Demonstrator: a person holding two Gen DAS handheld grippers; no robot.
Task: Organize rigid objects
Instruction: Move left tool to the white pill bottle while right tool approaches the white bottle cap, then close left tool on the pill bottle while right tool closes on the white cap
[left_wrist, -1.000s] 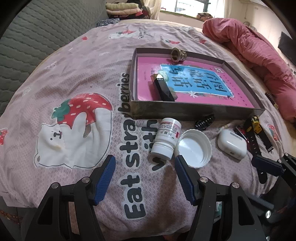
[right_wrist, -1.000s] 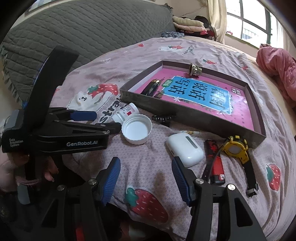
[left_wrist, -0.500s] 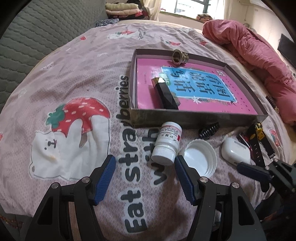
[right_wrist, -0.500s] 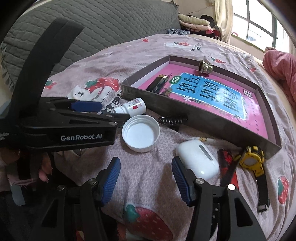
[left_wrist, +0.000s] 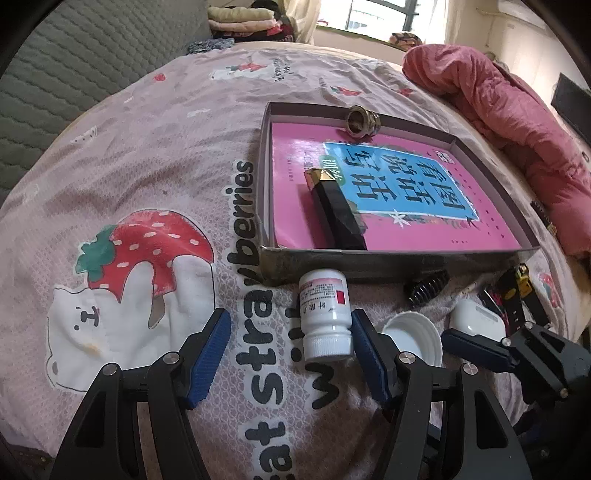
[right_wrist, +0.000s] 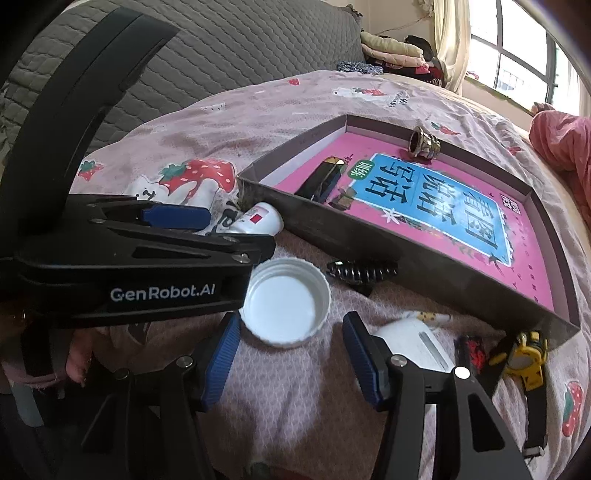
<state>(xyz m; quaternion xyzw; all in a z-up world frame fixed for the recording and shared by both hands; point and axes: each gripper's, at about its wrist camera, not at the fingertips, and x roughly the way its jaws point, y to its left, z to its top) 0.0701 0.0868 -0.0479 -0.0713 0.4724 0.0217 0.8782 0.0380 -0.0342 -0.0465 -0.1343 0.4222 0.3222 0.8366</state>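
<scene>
A white pill bottle (left_wrist: 325, 314) lies on the bedspread in front of the grey tray (left_wrist: 388, 260), cap toward me. My left gripper (left_wrist: 290, 349) is open, and the bottle's cap end lies between its blue pads, close to the right one. A white lid (right_wrist: 286, 301) lies open side up just ahead of my open right gripper (right_wrist: 291, 352). The tray (right_wrist: 424, 254) holds a pink book (left_wrist: 388, 184), a black lipstick tube (left_wrist: 334, 206) and a brass fitting (left_wrist: 362, 122).
Beside the lid lie a black hair clip (right_wrist: 364, 271), a white earbud case (right_wrist: 417, 343), a red lighter (right_wrist: 472, 350) and a yellow watch (right_wrist: 524, 363). A pink quilt (left_wrist: 517, 110) is heaped at the right. A grey headboard (left_wrist: 55, 74) runs along the left.
Both grippers have moved forward and lower. The left one now has the bottle's cap end between its pads; the right one has come up to the white lid. No object has shifted.
</scene>
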